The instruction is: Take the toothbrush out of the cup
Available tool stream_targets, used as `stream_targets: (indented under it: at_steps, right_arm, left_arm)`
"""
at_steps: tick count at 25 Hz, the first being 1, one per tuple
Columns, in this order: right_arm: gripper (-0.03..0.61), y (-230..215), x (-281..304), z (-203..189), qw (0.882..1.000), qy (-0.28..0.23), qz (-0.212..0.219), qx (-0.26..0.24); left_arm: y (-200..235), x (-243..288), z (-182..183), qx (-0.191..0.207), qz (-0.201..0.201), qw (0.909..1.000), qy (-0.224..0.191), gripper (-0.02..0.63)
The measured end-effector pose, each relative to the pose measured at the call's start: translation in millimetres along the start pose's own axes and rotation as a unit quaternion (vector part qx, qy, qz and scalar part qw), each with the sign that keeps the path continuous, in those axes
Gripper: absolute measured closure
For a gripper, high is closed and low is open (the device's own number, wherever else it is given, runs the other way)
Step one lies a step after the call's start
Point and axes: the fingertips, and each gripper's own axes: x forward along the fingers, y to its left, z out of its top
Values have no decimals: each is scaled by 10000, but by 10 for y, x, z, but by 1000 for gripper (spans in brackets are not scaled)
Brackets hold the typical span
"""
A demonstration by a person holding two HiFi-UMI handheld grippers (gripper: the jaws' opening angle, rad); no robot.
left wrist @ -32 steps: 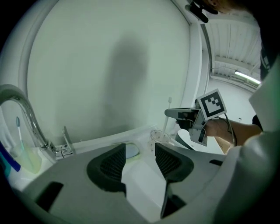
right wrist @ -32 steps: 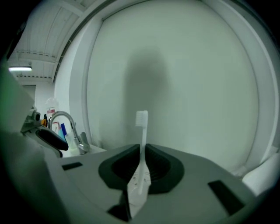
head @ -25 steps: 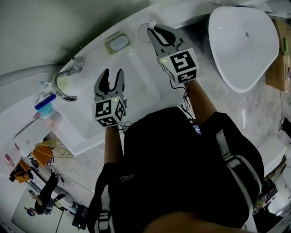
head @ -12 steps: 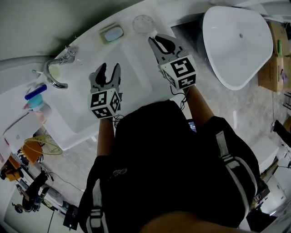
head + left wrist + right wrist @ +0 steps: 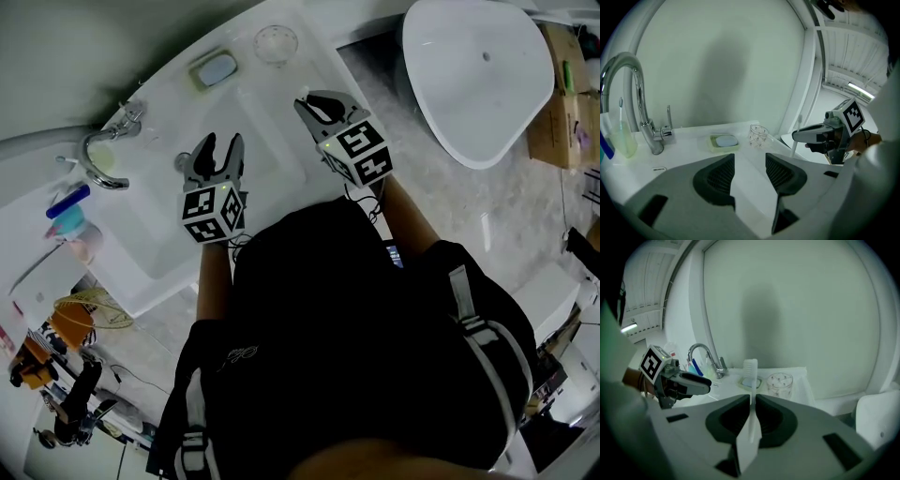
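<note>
A white toothbrush (image 5: 751,380) stands upright between the jaws of my right gripper (image 5: 751,401), which is shut on its handle with the bristle head above the jaw tips. The clear glass cup (image 5: 780,383) sits behind it on the back corner of the washbasin, apart from the brush. In the head view my right gripper (image 5: 309,98) hangs over the basin's right edge, below the cup (image 5: 276,42). My left gripper (image 5: 214,155) is open and holds nothing over the basin. From the left gripper view the cup (image 5: 759,135) is ahead and the right gripper (image 5: 806,136) is at the right.
A green soap dish (image 5: 214,68) with a blue soap lies left of the cup. The chrome faucet (image 5: 98,155) stands at the sink's (image 5: 159,234) left, with a tumbler and blue item (image 5: 70,211) beyond. A white tub (image 5: 478,84) and a cardboard box (image 5: 553,103) are at the right.
My right gripper has drawn back from the cup toward the person and lower, the toothbrush still in it. The left gripper has sunk a little over the basin.
</note>
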Motion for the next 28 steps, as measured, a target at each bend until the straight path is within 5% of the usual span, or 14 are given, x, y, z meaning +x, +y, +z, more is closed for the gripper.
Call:
stream_targets:
  at_steps: [8,18,28]
  right_arm:
    - [532,53,76,-482,9960,851,250,69]
    - [525,18,296,-602,9975,622,155,296]
    - [529,-15,433,-996,9935,1032,84,479]
  left_arm:
    - [43,31,-156,-257,-33,9996,135,408]
    - [70,116,-247,-301,-81,9993,229,408]
    - [147,114,-344,-415,6,9987,299,408]
